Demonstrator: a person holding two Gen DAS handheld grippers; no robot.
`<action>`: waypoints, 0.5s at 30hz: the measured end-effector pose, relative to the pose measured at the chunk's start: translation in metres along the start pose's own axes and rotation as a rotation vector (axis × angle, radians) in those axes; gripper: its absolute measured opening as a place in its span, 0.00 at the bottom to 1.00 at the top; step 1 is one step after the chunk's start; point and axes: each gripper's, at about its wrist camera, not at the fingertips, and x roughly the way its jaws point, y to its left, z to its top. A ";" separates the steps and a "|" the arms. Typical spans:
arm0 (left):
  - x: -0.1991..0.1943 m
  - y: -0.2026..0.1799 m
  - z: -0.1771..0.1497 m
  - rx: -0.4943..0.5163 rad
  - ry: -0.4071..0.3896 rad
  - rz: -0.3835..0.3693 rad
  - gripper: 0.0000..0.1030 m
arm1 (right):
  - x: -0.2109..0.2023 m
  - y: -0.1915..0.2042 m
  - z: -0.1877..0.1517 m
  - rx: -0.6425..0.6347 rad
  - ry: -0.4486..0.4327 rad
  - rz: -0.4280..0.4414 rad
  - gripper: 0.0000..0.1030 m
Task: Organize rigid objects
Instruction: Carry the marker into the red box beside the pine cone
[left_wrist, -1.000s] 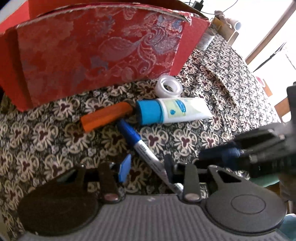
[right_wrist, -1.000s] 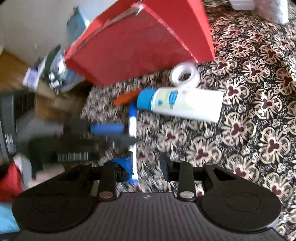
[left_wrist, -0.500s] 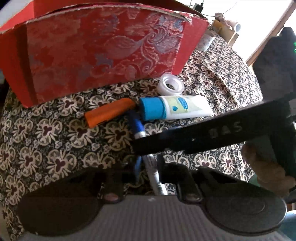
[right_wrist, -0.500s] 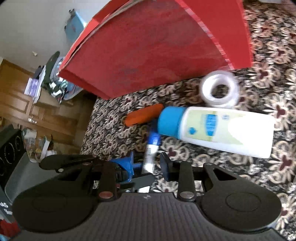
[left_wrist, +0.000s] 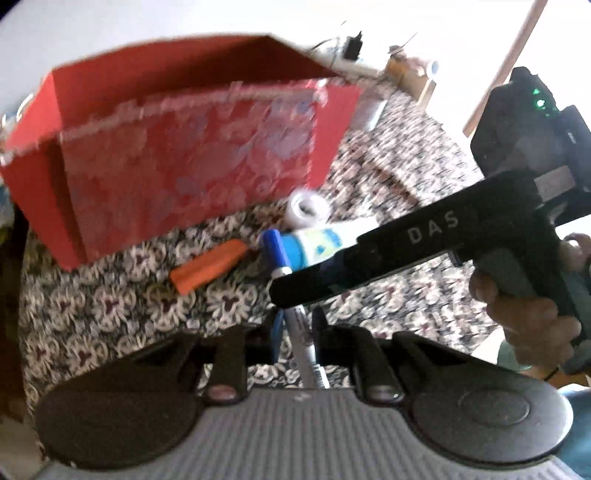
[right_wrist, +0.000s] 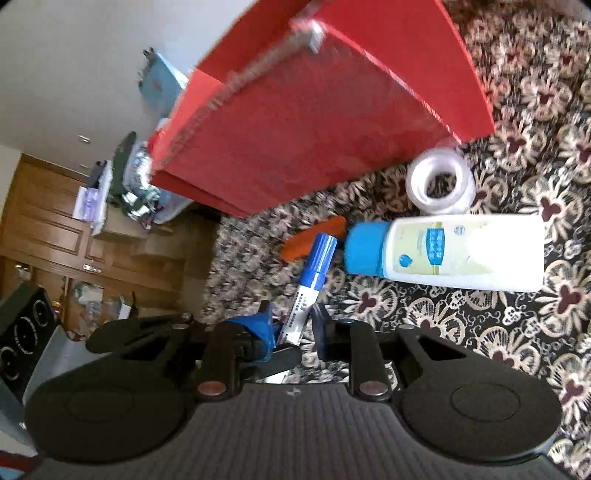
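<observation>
Blue-capped marker (right_wrist: 309, 285), lifted and tilted above the patterned tablecloth (right_wrist: 517, 332), cap end toward the red box (right_wrist: 332, 129). Clamped on its white barrel by left gripper (left_wrist: 298, 334) and right gripper (right_wrist: 295, 326) together, both closed around it. Lying on the cloth near the cap: orange item (left_wrist: 210, 266), white tube with blue cap (right_wrist: 454, 254), clear tape roll (right_wrist: 439, 184) just beside the box. Seen from the left wrist, right gripper body crossing in front of the marker.

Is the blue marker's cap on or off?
On. The marker shows its blue cap seated on the far end, pointing toward the red box.
</observation>
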 end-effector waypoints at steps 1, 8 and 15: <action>-0.006 -0.002 0.002 0.012 -0.013 -0.004 0.11 | -0.007 0.004 0.001 -0.003 -0.012 0.010 0.01; -0.049 -0.003 0.046 0.067 -0.161 -0.002 0.11 | -0.046 0.047 0.028 -0.102 -0.137 0.050 0.00; -0.076 0.022 0.127 0.111 -0.328 0.065 0.11 | -0.066 0.101 0.109 -0.253 -0.266 0.041 0.00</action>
